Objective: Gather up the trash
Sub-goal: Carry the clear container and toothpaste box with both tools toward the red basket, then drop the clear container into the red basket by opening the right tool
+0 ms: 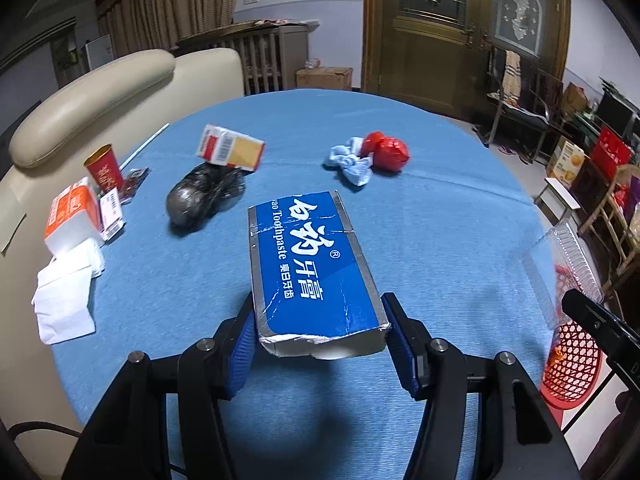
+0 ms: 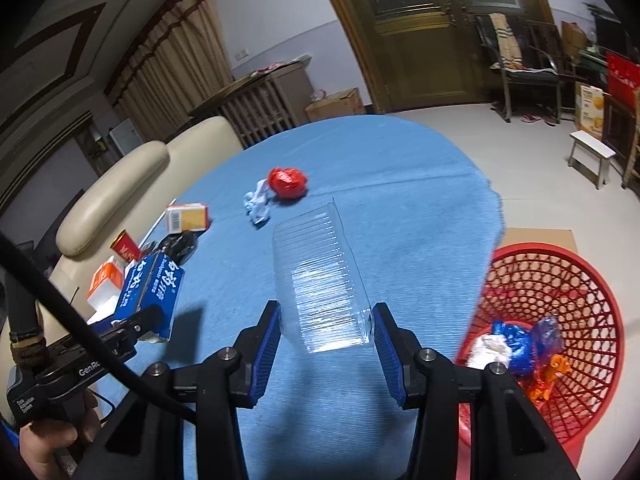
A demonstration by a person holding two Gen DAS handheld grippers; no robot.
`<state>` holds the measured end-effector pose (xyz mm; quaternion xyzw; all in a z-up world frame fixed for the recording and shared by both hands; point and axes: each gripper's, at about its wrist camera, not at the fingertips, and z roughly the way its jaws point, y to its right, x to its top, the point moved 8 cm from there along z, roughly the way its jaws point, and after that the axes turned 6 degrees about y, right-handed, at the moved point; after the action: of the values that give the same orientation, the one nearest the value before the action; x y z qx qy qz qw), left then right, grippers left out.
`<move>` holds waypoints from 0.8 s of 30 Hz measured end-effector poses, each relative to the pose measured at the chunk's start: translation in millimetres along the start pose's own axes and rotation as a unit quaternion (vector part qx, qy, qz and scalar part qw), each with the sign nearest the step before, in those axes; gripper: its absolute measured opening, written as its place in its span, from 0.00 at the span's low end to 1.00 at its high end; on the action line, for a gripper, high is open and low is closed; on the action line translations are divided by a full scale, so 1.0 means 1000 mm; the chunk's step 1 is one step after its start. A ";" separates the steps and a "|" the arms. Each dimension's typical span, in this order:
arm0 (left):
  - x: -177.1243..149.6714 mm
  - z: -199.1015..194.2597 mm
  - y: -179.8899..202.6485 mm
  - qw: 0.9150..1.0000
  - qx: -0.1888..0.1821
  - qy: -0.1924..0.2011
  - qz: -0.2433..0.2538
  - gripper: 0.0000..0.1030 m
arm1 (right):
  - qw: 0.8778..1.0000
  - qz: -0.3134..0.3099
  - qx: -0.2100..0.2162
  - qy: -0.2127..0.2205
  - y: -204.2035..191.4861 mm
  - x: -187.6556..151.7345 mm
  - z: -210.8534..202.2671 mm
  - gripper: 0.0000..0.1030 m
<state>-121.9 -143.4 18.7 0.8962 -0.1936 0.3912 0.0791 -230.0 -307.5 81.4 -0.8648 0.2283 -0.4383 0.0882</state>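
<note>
We hold the blue toothpaste box (image 1: pixel 312 264) clamped in the left gripper (image 1: pixel 320 336), raised over the blue tablecloth (image 1: pixel 440 220). The right gripper (image 2: pixel 326 338) pinches a clear plastic clamshell (image 2: pixel 320 276), just left of the red basket (image 2: pixel 560 280).

Blue-clothed table (image 1: pixel 420 208) strewn with red wrapper (image 1: pixel 386 151), black bag (image 1: pixel 200 196), tissues (image 1: pixel 66 300) (crumpled white), red cup (image 1: pixel 105 168).
</note>
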 end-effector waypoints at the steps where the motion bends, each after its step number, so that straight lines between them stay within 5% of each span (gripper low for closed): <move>1: 0.001 0.000 0.005 1.000 -0.003 0.000 0.003 0.59 | 1.000 0.003 -0.003 0.002 0.004 0.001 -0.002 0.48; 24: 0.018 -0.020 0.137 0.990 -0.099 0.028 0.101 0.59 | 0.986 0.069 -0.142 0.052 0.145 0.022 -0.059 0.48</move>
<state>-180.1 -267.7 44.7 0.8486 -0.3187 0.4009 0.1326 -311.7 -442.3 81.2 -0.8270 0.3516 -0.4384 -0.0173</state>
